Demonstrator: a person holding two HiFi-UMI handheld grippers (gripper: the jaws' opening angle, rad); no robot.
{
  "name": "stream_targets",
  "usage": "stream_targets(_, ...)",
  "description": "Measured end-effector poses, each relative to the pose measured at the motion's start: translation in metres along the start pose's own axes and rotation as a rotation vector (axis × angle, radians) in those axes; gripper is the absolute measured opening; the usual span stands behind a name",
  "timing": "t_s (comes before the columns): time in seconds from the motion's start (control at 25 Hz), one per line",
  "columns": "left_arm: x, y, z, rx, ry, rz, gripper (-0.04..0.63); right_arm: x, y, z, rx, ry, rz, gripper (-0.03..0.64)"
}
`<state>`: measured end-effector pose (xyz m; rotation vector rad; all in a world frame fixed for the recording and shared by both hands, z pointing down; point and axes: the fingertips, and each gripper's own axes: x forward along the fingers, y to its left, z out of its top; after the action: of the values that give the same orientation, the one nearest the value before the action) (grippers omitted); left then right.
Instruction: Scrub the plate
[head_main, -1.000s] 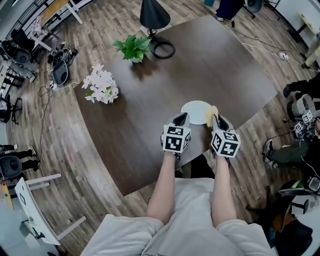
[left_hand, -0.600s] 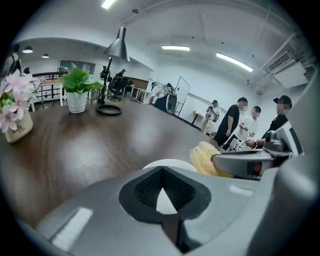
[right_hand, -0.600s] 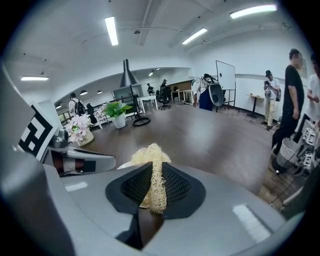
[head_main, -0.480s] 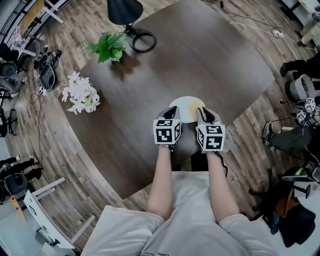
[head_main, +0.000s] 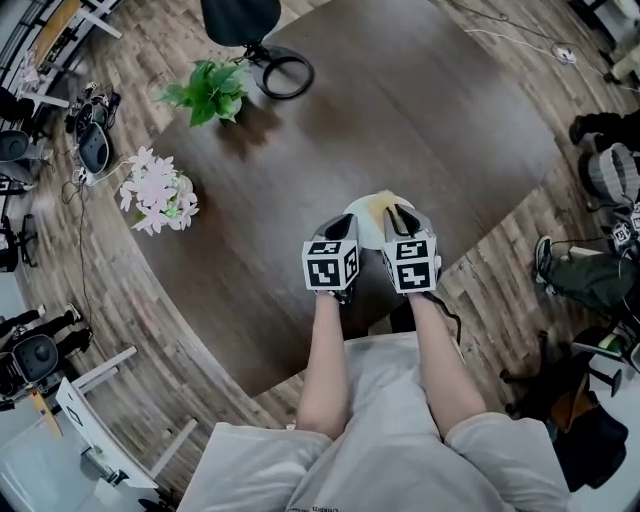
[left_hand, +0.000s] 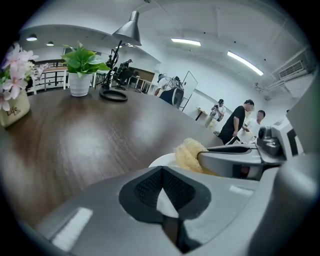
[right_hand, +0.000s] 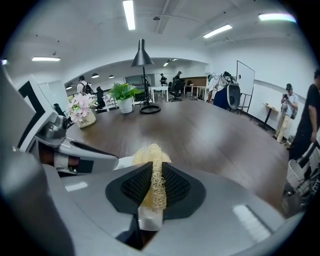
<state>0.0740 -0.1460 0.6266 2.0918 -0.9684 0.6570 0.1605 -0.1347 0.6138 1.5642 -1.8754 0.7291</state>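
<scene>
Dark lettering on flower pot, too blurred to read

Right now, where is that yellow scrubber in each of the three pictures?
Head view: scrubber at centre, over the plate, ahead of the right hand-held gripper.
Left gripper view: scrubber low, right of centre.
Right gripper view: scrubber bottom centre, pinched between the jaws.
Shared landmark: the green potted plant.
</scene>
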Motion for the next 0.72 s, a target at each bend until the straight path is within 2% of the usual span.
stream_targets(0.08, -0.001, 0.005, -0.001, -0.01, 0.002, 0.0, 0.002, 0.005, 0.001, -0.002, -0.003, 0.015, -0.001, 0.081)
stream_targets(0.28, 0.007, -0.009, -0.01, 0.005, 0.049, -0.085, 0.002, 0.008, 0.005, 0.008, -0.038, 0.0, 0.006, 0.081)
stream_targets(0.4, 0.011, -0.011, -0.012, -0.036, 0.022, -0.102, 0.002, 0.01, 0.01, 0.017, -0.079, -0.033, 0.005, 0.08)
stream_targets(0.48, 0.012, -0.01, -0.011, -0.059, 0.007, -0.102, 0.002, 0.014, 0.013, 0.014, -0.1, -0.011, 0.005, 0.08)
stream_targets(0.72, 0.011, -0.015, -0.009, -0.058, 0.004, -0.118, 0.002, 0.021, 0.015, 0.009, -0.111, 0.013, 0.038, 0.08)
